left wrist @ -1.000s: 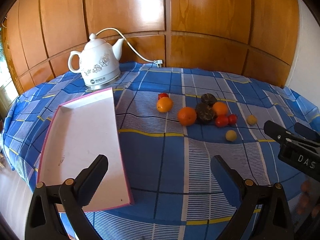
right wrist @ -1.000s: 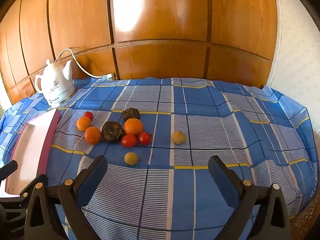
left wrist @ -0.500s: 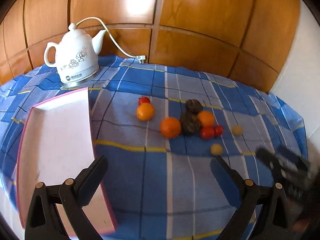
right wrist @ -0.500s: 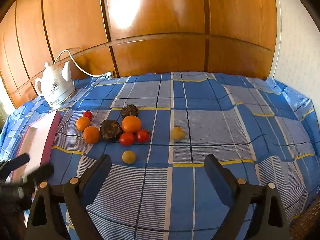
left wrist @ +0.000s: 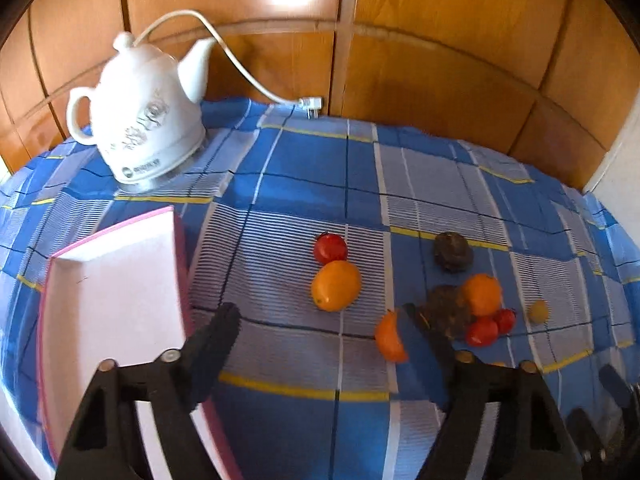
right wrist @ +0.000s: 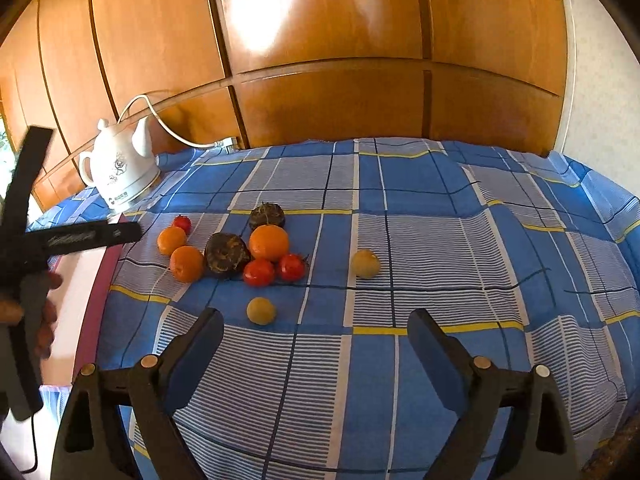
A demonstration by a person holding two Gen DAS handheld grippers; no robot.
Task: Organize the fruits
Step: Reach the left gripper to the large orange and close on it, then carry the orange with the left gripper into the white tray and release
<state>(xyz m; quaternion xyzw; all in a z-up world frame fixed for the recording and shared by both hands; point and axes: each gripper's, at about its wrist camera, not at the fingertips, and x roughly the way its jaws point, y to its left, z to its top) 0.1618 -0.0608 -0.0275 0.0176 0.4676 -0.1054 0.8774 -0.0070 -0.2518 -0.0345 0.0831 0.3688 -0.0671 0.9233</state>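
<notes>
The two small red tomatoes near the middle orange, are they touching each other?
Touching. In the right wrist view the left red tomato and the right red tomato sit side by side with no strip of blue checked tablecloth showing between them.

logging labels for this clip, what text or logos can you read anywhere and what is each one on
Nothing can be read in full.
White kettle: a round logo and a short line of print near its base, too blurred to read in either view.
Left gripper body, seen from the right wrist camera: pale lettering along its side, smeared by motion, unreadable.
Fruit, tray and cloth: no text.
</notes>
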